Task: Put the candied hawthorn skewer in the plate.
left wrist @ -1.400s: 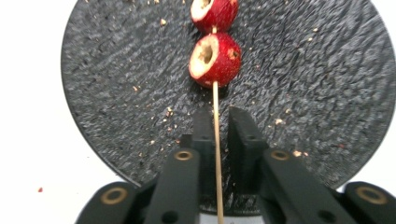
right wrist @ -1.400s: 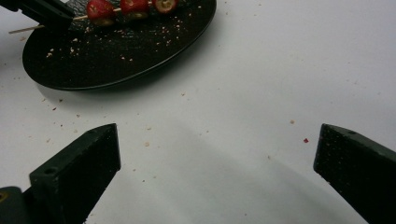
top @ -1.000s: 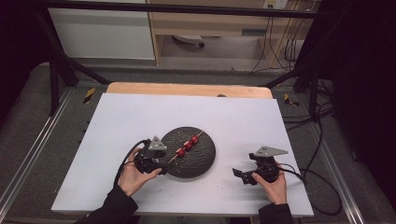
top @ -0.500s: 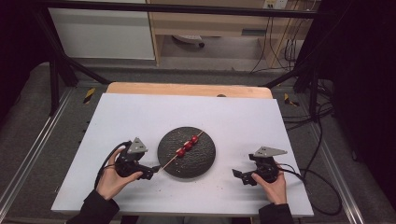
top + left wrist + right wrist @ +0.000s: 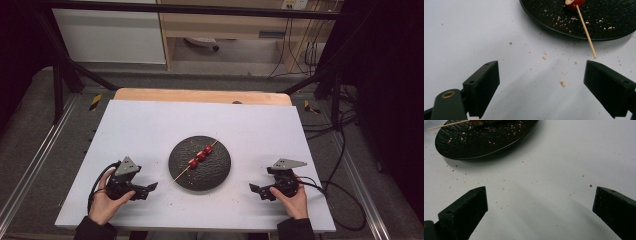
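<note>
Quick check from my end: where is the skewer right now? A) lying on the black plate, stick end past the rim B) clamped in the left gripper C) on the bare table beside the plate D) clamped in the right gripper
A: the skewer lies across the black plate, its bare stick end past the rim, and both grippers are open and apart from it.

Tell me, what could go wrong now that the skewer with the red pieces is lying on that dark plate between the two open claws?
The skewer lies with its bare stick end past the rim of the plate; a nudge from the left gripper might tip or roll it off. Its stick is thin, so open jaws could close beside it. Crumbs dot the white table and might foul the right gripper too.
</note>
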Demonstrator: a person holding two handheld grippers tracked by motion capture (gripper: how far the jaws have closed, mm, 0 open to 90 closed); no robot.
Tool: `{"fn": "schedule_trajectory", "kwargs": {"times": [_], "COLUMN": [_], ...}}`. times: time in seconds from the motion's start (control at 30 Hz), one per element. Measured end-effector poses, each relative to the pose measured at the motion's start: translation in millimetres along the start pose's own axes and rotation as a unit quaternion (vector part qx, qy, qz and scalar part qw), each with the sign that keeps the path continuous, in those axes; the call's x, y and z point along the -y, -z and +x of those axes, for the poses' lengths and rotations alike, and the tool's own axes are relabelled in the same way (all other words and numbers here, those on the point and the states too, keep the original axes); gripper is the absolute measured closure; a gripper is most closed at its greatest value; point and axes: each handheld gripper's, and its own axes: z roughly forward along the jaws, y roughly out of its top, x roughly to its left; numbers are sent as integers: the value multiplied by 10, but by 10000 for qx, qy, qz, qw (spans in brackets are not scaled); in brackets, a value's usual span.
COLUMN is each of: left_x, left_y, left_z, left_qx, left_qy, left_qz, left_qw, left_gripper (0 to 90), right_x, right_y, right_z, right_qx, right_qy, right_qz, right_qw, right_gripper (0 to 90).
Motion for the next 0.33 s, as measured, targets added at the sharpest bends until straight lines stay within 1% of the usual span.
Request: {"fn": "schedule_trajectory", "kwargs": {"times": [0.1, 0.33], "left_x": [58, 161], "left_y": [11, 21], "left_z": [26, 61], "left_qx": [12, 5], "left_qy": [53, 89], "left_qz": [-71, 15], "left_qw": [10000, 10000], "left_gripper": [131, 131], "right_x": [7, 13], "right_y": [-3, 1], "right_z": [9, 12], "right_qx": [-16, -25], "right_qy": [0, 17], "right_qz": [79, 82], "right_qw": [10000, 10000], "right_gripper": [6, 5]}}
